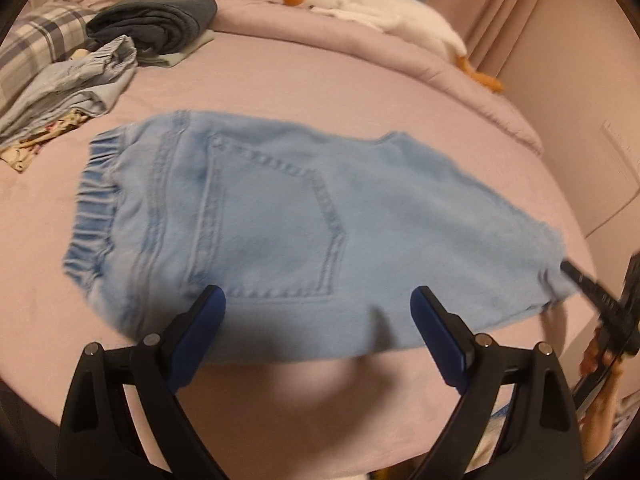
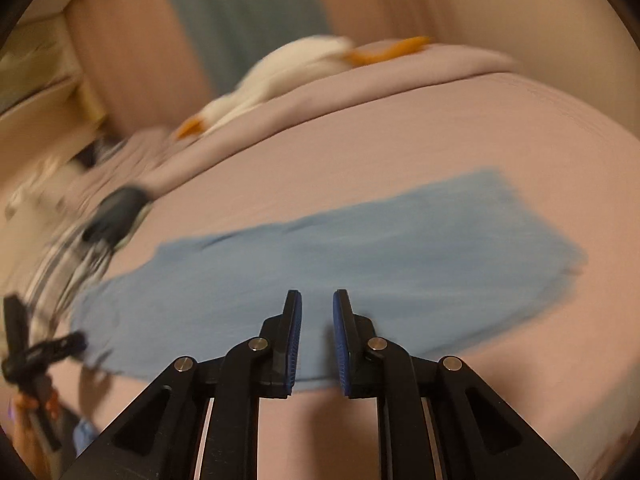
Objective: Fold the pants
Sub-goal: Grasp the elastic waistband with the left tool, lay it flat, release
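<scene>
Two tools hover over folded blue pants (image 1: pixel 280 216) lying flat on the bed (image 1: pixel 280 80). The left tool (image 1: pixel 318 300) gapes wide, empty. The right tool (image 2: pixel 317 300) shows a narrow gap, gripping nothing.

One pair of light blue pants (image 1: pixel 280 216) is seen, laid on one bed (image 1: pixel 320 80). One white stuffed goose (image 1: pixel 380 12) is counted by the far edge. One pile of clothes (image 1: pixel 100 52) is found at the left. Two hand-held grippers are counted: the left hand-held gripper (image 1: pixel 318 298) and the right hand-held gripper (image 2: pixel 317 300).
</scene>
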The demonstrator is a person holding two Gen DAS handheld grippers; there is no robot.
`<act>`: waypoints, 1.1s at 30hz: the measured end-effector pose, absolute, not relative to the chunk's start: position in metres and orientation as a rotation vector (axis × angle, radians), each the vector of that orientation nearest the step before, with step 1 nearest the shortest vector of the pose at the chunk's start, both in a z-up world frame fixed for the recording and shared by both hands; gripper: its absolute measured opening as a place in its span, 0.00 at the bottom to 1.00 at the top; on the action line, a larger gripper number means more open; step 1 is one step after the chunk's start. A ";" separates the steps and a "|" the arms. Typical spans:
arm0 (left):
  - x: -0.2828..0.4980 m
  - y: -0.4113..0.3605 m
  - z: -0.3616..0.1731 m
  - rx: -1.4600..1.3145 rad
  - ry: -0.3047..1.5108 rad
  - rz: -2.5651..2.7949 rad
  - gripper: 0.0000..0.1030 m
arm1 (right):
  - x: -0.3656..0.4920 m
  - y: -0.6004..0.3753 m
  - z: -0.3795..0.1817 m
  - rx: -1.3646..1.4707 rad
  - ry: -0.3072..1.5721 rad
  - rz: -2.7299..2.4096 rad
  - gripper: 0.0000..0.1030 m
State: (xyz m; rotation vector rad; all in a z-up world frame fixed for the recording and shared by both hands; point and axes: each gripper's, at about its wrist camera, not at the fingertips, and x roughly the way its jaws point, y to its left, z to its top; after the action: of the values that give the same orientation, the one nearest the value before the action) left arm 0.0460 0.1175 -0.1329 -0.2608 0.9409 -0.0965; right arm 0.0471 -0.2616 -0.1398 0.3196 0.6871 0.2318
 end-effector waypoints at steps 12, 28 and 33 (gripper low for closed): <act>0.017 0.163 -0.133 -0.406 0.878 -0.132 0.91 | 0.051 -0.209 -0.164 0.157 0.973 0.401 0.15; -0.031 0.224 -0.136 -0.756 0.783 -0.062 0.90 | 0.033 -0.085 -0.176 -0.221 0.826 0.548 0.18; -0.016 0.234 -0.149 -0.899 0.735 -0.038 0.74 | 0.029 -0.085 -0.173 -0.188 0.839 0.576 0.25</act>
State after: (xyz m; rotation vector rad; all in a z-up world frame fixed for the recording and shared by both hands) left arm -0.0155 0.2340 -0.1489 -0.8988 0.7346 -0.0383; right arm 0.0293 -0.0851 -0.1732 -0.1879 0.8389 0.5764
